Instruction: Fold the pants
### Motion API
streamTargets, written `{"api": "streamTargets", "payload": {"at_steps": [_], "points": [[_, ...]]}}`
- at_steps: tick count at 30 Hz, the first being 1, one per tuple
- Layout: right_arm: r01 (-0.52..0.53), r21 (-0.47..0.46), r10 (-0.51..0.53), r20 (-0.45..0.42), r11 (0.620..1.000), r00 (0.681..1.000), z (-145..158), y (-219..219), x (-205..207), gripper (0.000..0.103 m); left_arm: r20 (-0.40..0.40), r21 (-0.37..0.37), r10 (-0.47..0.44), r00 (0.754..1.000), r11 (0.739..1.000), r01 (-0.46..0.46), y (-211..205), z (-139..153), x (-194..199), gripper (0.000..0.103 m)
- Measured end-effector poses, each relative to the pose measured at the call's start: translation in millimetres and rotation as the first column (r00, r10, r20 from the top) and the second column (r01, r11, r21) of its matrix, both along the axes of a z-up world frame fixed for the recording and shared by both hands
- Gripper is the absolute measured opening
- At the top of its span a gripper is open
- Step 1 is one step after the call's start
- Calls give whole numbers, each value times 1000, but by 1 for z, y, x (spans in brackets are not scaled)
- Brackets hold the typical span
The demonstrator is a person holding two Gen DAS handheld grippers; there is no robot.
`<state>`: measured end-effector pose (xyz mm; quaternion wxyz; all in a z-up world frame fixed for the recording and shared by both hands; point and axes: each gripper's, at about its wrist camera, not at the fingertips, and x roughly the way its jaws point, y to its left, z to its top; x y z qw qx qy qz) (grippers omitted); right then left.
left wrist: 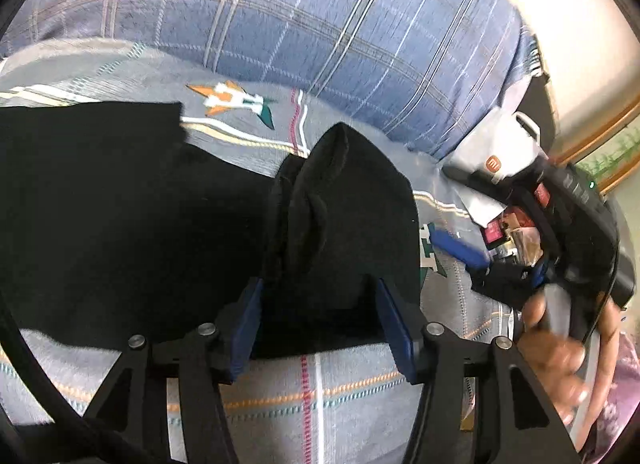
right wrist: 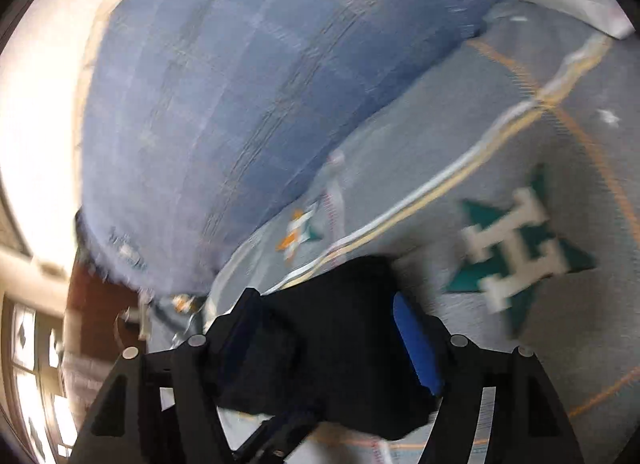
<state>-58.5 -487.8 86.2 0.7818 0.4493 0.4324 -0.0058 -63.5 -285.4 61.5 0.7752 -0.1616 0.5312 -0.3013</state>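
The black pants [left wrist: 120, 224] lie on a grey patterned bedsheet [left wrist: 320, 392]. In the left wrist view a raised fold of the pants [left wrist: 344, 200] stands up between the two blue pads of my left gripper [left wrist: 320, 324], whose jaws are wide apart around the cloth. My right gripper shows at the right of that view, a blue finger [left wrist: 460, 250] low over the sheet, held by a hand [left wrist: 556, 348]. In the blurred right wrist view my right gripper [right wrist: 324, 340] has a bunch of black cloth [right wrist: 336, 328] between its pads.
A blue plaid blanket or pillow [left wrist: 320, 24] lies along the far side of the sheet. A white bag with an orange logo [left wrist: 496, 152] sits at the right. The sheet bears teal and orange star emblems [right wrist: 520, 248]. A window [right wrist: 36, 384] and wall are at the left of the right wrist view.
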Motion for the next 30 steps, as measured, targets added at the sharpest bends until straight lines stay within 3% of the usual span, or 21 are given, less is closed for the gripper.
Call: {"api": "streamTargets", "payload": {"at_steps": [2, 3, 4, 5, 7, 10, 12, 17, 18, 21, 26, 30], "points": [[19, -22, -21, -84, 1000, 996, -13, -7, 0, 70, -10, 22, -7, 1000, 1000, 7, -10, -1, 7, 52], [8, -5, -8, -118, 1000, 993, -21, -6, 1, 70, -18, 45, 0, 1000, 999, 1, -14, -3, 10, 42], [-8, 28, 12, -139, 1000, 990, -29, -4, 3, 65, -35, 56, 3, 999, 998, -1, -16, -6, 13, 15], [-25, 58, 33, -144, 998, 989, -33, -2, 5, 60, -64, 55, 4, 998, 998, 0, -14, -9, 17, 10], [-71, 71, 82, -163, 995, 983, -37, 7, 11, 57, -57, 28, 29, 998, 999, -28, -2, -1, 15, 9], [-112, 22, 114, -149, 993, 982, -30, 17, 13, 57, 76, 29, 40, 996, 999, -43, 20, 32, 1, 9], [-131, 5, 130, -122, 991, 984, -23, 22, 12, 57, 116, 61, 52, 992, 996, -59, 35, 40, -5, 9], [-188, -43, 179, -169, 981, 969, -30, 45, 20, 57, 41, 215, -9, 999, 977, 0, 41, -4, 7, 11], [-203, -51, 190, -192, 978, 963, -35, 50, 22, 57, 30, 216, -25, 999, 976, 18, 41, -12, 7, 11], [-224, -89, 198, -235, 971, 952, -45, 61, 24, 57, 105, 212, -67, 992, 976, 44, 44, -7, 1, 11], [-230, -119, 198, -235, 966, 952, -41, 63, 25, 57, 114, 140, -34, 993, 990, 18, 55, -7, 4, 10], [-214, -57, 200, -190, 975, 961, -37, 60, 23, 57, 158, 209, 2, 987, 977, -35, 70, 1, 8, 10]]}}
